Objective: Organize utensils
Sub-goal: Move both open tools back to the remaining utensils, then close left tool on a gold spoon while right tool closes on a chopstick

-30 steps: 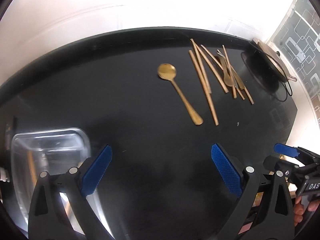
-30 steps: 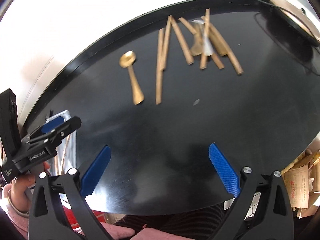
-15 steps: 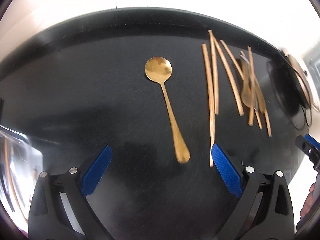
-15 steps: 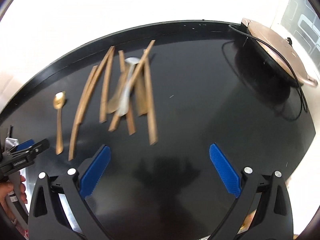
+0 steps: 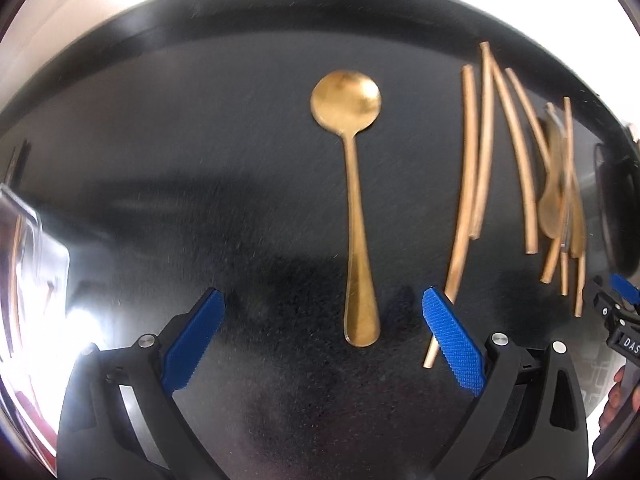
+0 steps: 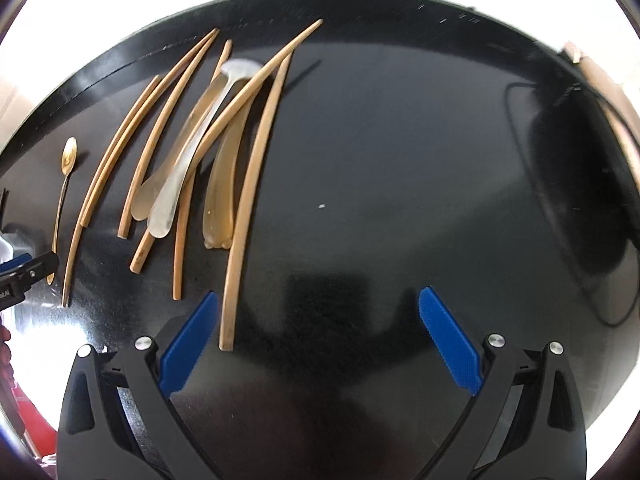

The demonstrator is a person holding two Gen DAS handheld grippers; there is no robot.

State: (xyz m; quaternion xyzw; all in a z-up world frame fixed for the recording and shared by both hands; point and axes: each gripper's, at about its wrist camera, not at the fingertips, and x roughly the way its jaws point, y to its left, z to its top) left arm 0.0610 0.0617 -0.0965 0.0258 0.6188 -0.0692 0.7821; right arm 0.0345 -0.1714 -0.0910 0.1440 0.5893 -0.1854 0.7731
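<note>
The left gripper (image 5: 322,320) hangs with jaws spread around the handle end of a gold metal spoon (image 5: 354,204) lying flat on the glossy black surface (image 5: 200,160). The right gripper (image 6: 316,328), jaws also spread and empty, bears white letters "DAS", cut off; loose wooden chopsticks (image 6: 256,160) lie beside it.

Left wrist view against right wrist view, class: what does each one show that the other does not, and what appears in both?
Only the left wrist view shows the clear container at its left edge and the left gripper, open, straddling the gold spoon's handle. Only the right wrist view shows the pale translucent spoon plainly on the pile, a dark round object with a cable, and the right gripper, open. Both show the gold spoon, the chopsticks and the black table.
</note>
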